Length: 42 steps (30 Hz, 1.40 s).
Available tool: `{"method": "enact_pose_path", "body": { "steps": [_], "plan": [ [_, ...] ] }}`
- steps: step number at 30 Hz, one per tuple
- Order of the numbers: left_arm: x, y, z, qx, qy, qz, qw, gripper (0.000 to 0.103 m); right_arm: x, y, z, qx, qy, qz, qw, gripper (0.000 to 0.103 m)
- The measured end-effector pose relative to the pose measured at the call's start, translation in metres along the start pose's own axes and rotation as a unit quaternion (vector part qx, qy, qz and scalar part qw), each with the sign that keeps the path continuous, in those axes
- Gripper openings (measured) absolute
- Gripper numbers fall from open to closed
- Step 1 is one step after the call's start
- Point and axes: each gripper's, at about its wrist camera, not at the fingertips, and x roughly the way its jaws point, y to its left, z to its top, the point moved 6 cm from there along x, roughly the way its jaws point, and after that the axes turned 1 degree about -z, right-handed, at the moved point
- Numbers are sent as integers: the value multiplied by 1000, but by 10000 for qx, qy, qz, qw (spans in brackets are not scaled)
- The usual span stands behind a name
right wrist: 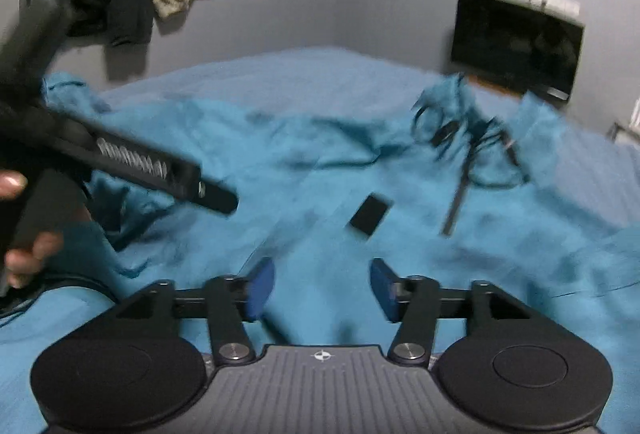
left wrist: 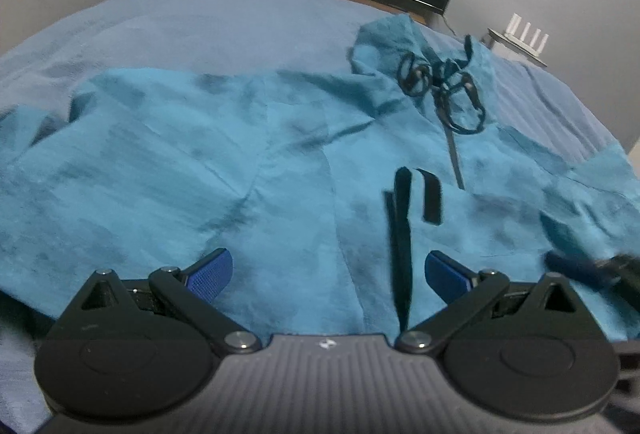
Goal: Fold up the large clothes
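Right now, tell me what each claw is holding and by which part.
Nothing. The left claw and right claw both stand open above the teal garment, with no fabric between their pads.

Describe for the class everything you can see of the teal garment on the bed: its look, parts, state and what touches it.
The teal garment is a large, thin, wrinkled piece of what looks like woven cloth, spread mostly flat across the blue bedsheet. Near its far end sits a bunched neck or hood part with a tangled black drawstring. Black strap pieces lie on its middle. Seams run across it. Both grippers hover open above its near edge, nothing between their pads; neither visibly grips it.
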Motion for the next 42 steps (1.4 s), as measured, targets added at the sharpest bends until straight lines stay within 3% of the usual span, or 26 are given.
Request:
{"method": "enact_pose_path", "body": {
  "steps": [3,5,8,12,14,17,20,26,28,32,33,37,40,42],
  "plan": [
    [6,-8,-1,84,147,-274,9995,103,-40,-35,17,295,-139,-116,9994,67],
    [10,-20,1,311,358,-436,9979,103,-70,-60,23,422,-206,-429,9980,76],
    [11,-44,8,903,374,-424,9943,103,-87,-97,10,402,-125,-1403,9892,84],
    [30,-74,11,1602,263,-195,9865,103,-95,-137,-21,1070,242,-2500,9620,85],
    [45,-81,7,1637,300,-199,9859,103,-94,-148,-37,1390,400,-2656,9532,89],
    [63,-86,-6,1638,441,-225,9853,103,-93,-152,-46,1349,504,-2994,9432,94],
    [75,-89,-17,1765,593,-285,9821,100,-85,-152,-43,1444,529,-2958,9428,94],
    [90,-92,-30,1836,892,-605,9771,79,-90,-157,-32,1527,512,-2982,9408,95],
    [89,-93,-32,1844,920,-701,9760,56,-93,-157,-30,1562,507,-2956,9411,95],
    [82,-91,-28,1699,744,-785,9795,25,-94,-158,-31,1597,483,-2937,9412,95],
    [80,-89,-26,1609,688,-802,9813,12,-94,-158,-31,1599,476,-2942,9411,95],
    [60,-76,-5,1146,165,-814,9899,2,-94,-157,-29,1561,435,-2976,9409,95],
    [40,-61,11,907,-246,-587,9938,1,-96,-161,-28,1621,383,-2971,9402,97],
    [33,-45,18,800,-303,-207,9961,1,-101,-169,-28,1779,311,-3038,9354,97]
  ]
}}
